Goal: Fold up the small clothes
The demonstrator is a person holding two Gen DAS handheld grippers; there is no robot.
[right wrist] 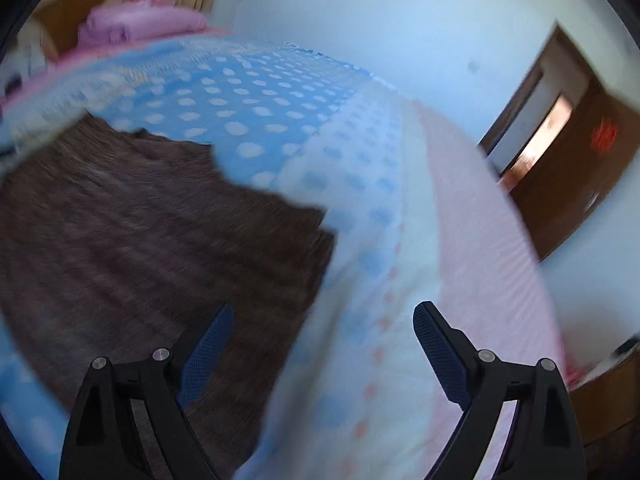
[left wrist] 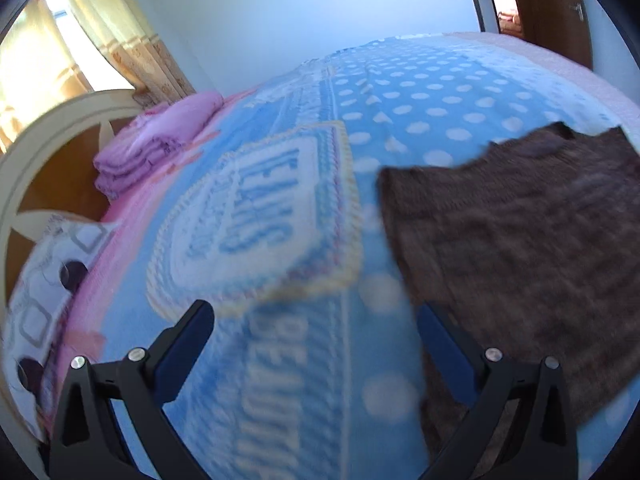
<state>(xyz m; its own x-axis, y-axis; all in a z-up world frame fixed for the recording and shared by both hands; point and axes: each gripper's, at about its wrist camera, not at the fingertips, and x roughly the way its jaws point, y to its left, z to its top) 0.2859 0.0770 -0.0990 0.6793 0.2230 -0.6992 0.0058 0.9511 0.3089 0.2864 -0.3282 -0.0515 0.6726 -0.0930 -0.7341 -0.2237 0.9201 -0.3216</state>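
Note:
A dark brown knitted garment (left wrist: 516, 240) lies spread flat on the blue dotted blanket (left wrist: 420, 92). In the left wrist view it is at the right; my left gripper (left wrist: 316, 320) is open and empty above the blanket, its right finger over the garment's left edge. In the right wrist view the garment (right wrist: 140, 232) fills the left half. My right gripper (right wrist: 324, 324) is open and empty, its left finger over the garment's right edge, its right finger over the pale blanket border. Both views are blurred.
A folded pink quilt (left wrist: 160, 140) lies by the cream and wood headboard (left wrist: 52, 132), with a patterned pillow (left wrist: 44, 292) beside it. Curtains (left wrist: 116, 36) hang at the left. A wooden door (right wrist: 560, 172) stands beyond the bed's right edge.

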